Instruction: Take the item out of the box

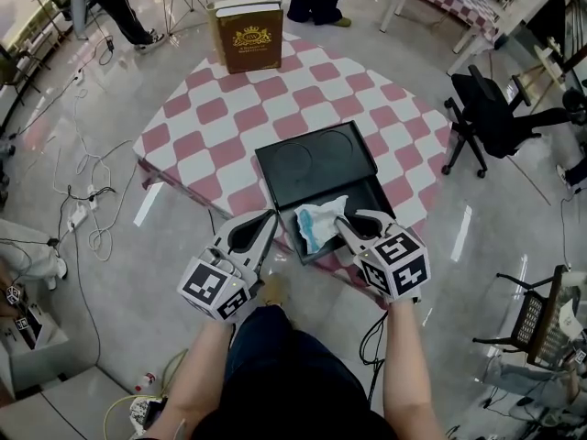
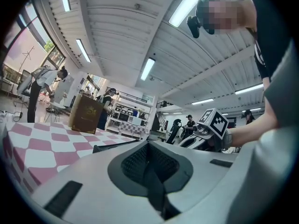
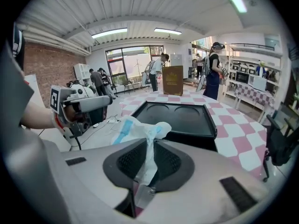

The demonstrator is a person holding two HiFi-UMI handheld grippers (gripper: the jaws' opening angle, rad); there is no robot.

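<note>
A black box (image 1: 378,193) lies open at the near edge of the checkered table (image 1: 211,108), its flat lid (image 1: 316,159) spread behind it. My right gripper (image 1: 341,225) is shut on a crumpled white and blue packet (image 1: 319,220), held just over the box's open part. In the right gripper view the packet (image 3: 140,129) sticks up from between the pads of my right gripper (image 3: 149,148), with the box (image 3: 180,118) beyond. My left gripper (image 1: 271,216) hovers beside the box's left edge. Its jaws (image 2: 148,146) are shut with nothing between them.
A brown book-shaped case (image 1: 248,35) stands upright at the table's far side. A black office chair (image 1: 491,108) is on the right. Cables and a power strip (image 1: 81,211) trail over the floor on the left. People stand beyond the table.
</note>
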